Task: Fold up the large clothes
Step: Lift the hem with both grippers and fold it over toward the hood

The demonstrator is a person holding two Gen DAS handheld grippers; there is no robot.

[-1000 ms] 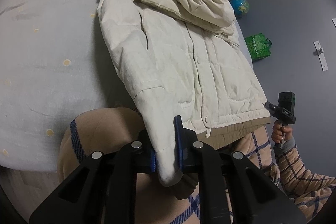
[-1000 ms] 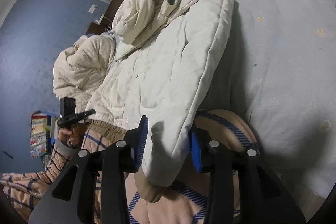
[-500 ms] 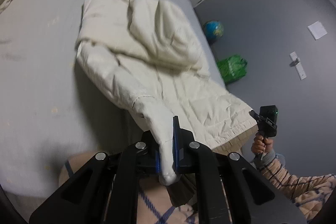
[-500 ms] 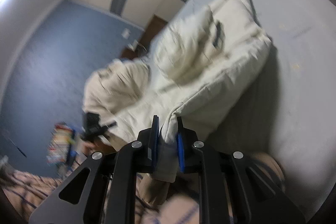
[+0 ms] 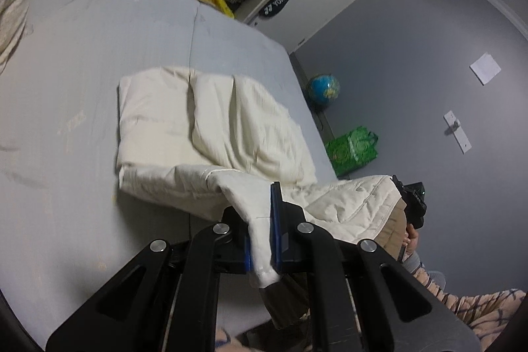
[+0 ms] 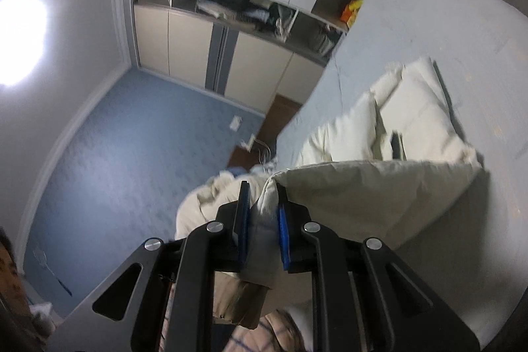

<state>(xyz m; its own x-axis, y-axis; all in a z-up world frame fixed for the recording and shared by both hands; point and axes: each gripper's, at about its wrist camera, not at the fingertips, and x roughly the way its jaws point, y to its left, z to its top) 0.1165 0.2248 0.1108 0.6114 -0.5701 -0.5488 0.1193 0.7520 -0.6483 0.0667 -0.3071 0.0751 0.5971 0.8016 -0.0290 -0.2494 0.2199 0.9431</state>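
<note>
A cream padded jacket (image 5: 211, 121) lies on the grey bed (image 5: 82, 48), its hood end flat and its hem end lifted. My left gripper (image 5: 262, 236) is shut on one bottom corner of the jacket. My right gripper (image 6: 262, 220) is shut on the other bottom corner of the jacket (image 6: 389, 180) and holds it raised above the bed (image 6: 462, 32). The right gripper also shows in the left wrist view (image 5: 412, 200), at the far hem corner. The tan lining hangs below both grippers.
An open wardrobe with shelves (image 6: 264, 5) stands beyond the bed. A globe (image 5: 323, 88) and a green bag (image 5: 353, 147) sit on the floor by the grey wall. A second cream garment (image 6: 211, 200) is heaped by the bed's side. My plaid-sleeved arm (image 5: 478, 309) is at lower right.
Both grippers have risen and carried the jacket's hem up and toward the hood end. The right gripper, open a second ago, closed on its corner. More of the room now shows.
</note>
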